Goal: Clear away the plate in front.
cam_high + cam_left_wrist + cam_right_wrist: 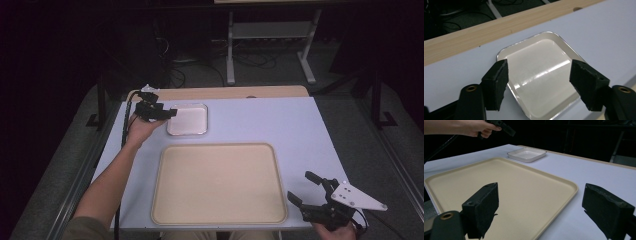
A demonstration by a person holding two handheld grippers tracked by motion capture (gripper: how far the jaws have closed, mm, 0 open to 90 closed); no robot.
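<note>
**Left tongs poised at small white dish; right tongs idle at near corner**

Surface [300, 125]: pale lavender-white sheet over a wooden top, whose bare strip shows along the far edge. It carries two things, set one behind the other so both lie within the person's reach.

Large beige tray [218, 184]: lies flat at the near middle of the surface, nothing on it. Judged to be the landing place for what is brought in, since it sits centred between the two arms.

Small white dish [187, 119]: square, rounded corners, shiny rim, nothing in it. It sits just beyond the tray's far left corner, apart from it, with a strip of surface between. In the left gripper view the dish [540, 75] lies flat directly ahead between the two pads.

Left tongs [165, 114]: held by the left hand [141, 128] at the dish's left edge, arm stretched forward. Jaws stand wide apart, straddling the near corner of the dish as seen from their own camera; nothing gripped. Whether a pad touches the rim cannot be told; they appear to hover just above. Judgement: the approach for a grasp of the dish rim is in hand, closing not yet done.

Right tongs [305, 187]: at the near right corner of the surface, just beside the tray's right edge. Jaws wide apart, holding nothing, touching nothing, pointed across the tray toward the dish [527, 154]. Judged to be waiting.
</note>
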